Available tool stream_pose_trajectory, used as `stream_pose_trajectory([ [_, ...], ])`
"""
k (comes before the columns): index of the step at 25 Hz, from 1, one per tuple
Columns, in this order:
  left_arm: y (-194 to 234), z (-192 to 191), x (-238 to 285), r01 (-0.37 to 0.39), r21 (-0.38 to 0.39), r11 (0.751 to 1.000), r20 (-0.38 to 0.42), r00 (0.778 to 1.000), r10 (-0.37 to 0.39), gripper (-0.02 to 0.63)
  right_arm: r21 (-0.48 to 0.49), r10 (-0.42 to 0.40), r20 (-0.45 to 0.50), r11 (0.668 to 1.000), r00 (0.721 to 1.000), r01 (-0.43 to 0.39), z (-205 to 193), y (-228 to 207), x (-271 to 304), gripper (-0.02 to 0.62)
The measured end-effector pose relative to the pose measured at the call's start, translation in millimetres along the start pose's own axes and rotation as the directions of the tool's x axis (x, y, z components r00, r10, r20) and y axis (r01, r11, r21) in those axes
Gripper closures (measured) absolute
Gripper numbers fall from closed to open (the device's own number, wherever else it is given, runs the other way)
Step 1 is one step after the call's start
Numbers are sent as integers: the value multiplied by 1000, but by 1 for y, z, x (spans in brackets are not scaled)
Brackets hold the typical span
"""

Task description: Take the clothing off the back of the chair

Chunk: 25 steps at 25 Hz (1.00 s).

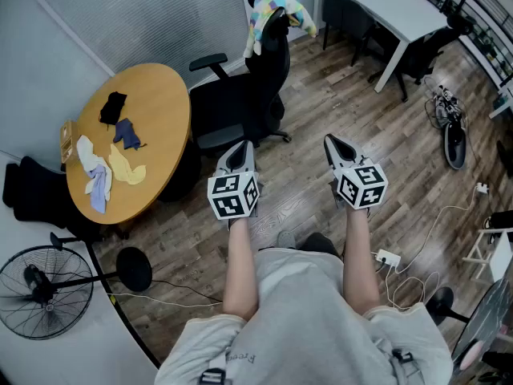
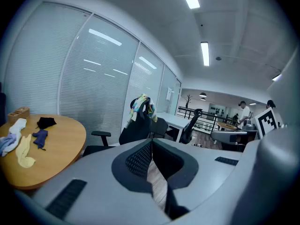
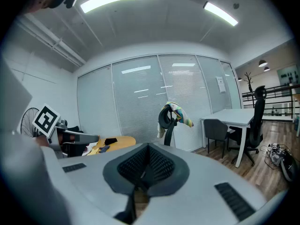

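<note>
A multicoloured garment [image 1: 276, 8] hangs over the headrest of a black office chair [image 1: 244, 95] beyond my hands. The same garment [image 2: 142, 105] shows far off in the left gripper view, and the garment [image 3: 178, 112] sits well ahead in the right gripper view. My left gripper [image 1: 238, 152] is held at waist height, shut and empty, well short of the chair. My right gripper [image 1: 337, 147] is beside it, also shut with nothing between its jaws. Both point towards the chair.
A round wooden table [image 1: 156, 111] with several small cloths [image 1: 108, 167] stands at the left. A white desk [image 1: 385, 6] with dark chairs is at the back right. A fan [image 1: 36, 291] stands lower left. Cables and a power strip [image 1: 388, 257] lie on the wood floor at right.
</note>
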<state>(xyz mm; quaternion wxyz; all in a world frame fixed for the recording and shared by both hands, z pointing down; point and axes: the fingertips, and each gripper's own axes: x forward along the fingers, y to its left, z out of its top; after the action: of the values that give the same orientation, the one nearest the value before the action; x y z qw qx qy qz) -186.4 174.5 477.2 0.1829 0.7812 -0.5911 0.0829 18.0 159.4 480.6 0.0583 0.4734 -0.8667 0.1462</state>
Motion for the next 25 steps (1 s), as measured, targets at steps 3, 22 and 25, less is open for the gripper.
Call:
stream_pose_trajectory([
  [3,-3,3,-1,7,13,1000,13,1000,-7,577,-5,2,2,1000,1000,-2,2,1,1,574],
  [22,-3,12,13,54,39,998,49,997,-56,577,70,6,13,998,1000,-7,-5,-9,14,574],
  [25,1,18,26,46,37,998,50,998,-48,577,64,17,11,998,1000,-17,2,-17,28,574],
])
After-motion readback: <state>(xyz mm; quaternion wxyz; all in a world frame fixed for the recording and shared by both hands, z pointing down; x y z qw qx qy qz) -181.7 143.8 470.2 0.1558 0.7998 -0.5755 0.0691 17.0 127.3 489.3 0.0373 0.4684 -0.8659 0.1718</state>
